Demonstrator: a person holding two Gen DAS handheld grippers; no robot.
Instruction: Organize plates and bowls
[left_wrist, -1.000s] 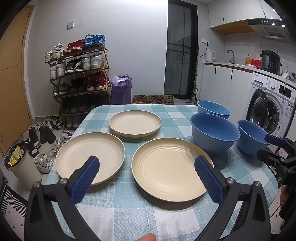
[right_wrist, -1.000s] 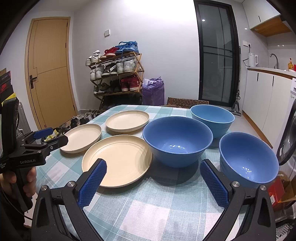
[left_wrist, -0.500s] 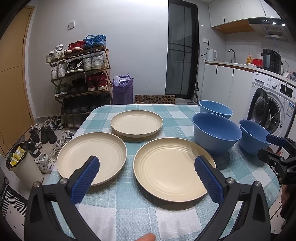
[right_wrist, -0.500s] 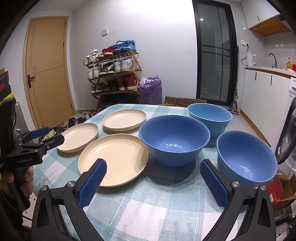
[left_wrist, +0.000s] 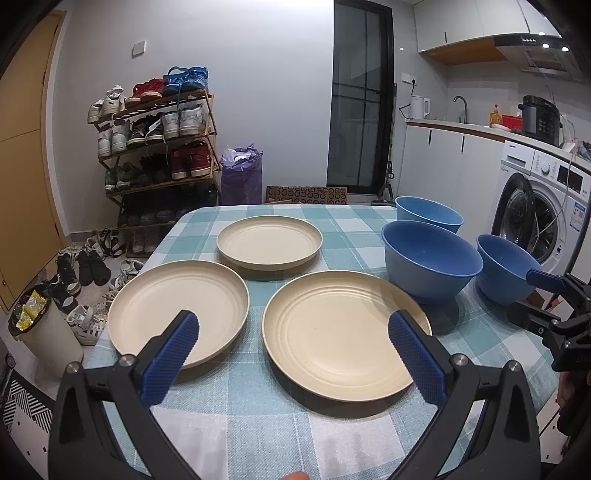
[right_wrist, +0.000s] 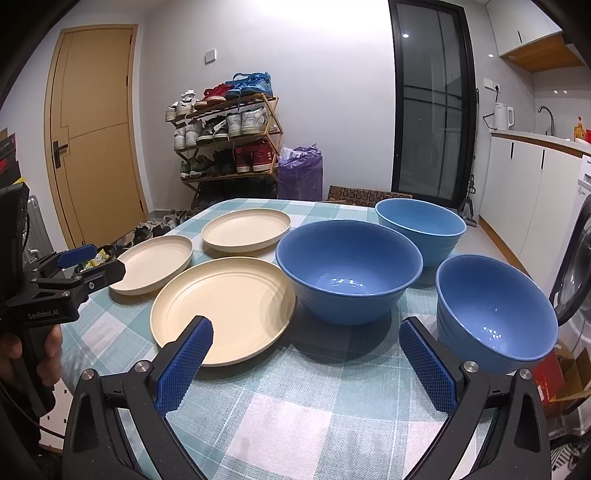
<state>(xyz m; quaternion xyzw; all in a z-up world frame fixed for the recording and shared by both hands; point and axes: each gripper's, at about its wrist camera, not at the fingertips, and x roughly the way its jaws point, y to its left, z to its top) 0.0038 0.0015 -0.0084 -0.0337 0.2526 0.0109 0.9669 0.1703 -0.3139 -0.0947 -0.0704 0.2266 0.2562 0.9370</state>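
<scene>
Both claws, the left claw (left_wrist: 293, 341) and the right claw (right_wrist: 304, 356), have pulled back a little and stay wide open holding nothing, so the three plates (left_wrist: 347, 334) and three bowls (right_wrist: 349, 269) still sit unstacked on the counter (right_wrist: 295, 417).

On the table (left_wrist: 229, 435) three plates form a triangle: the near plate (left_wrist: 343, 332) in the middle, the left plate (left_wrist: 181, 302) just beside it, and the far plate (left_wrist: 269, 240) behind both. To their right stand three bowls: the middle bowl (left_wrist: 428, 258), the far bowl (left_wrist: 428, 214) behind it, and the right bowl (left_wrist: 506, 262) near the table edge.
</scene>
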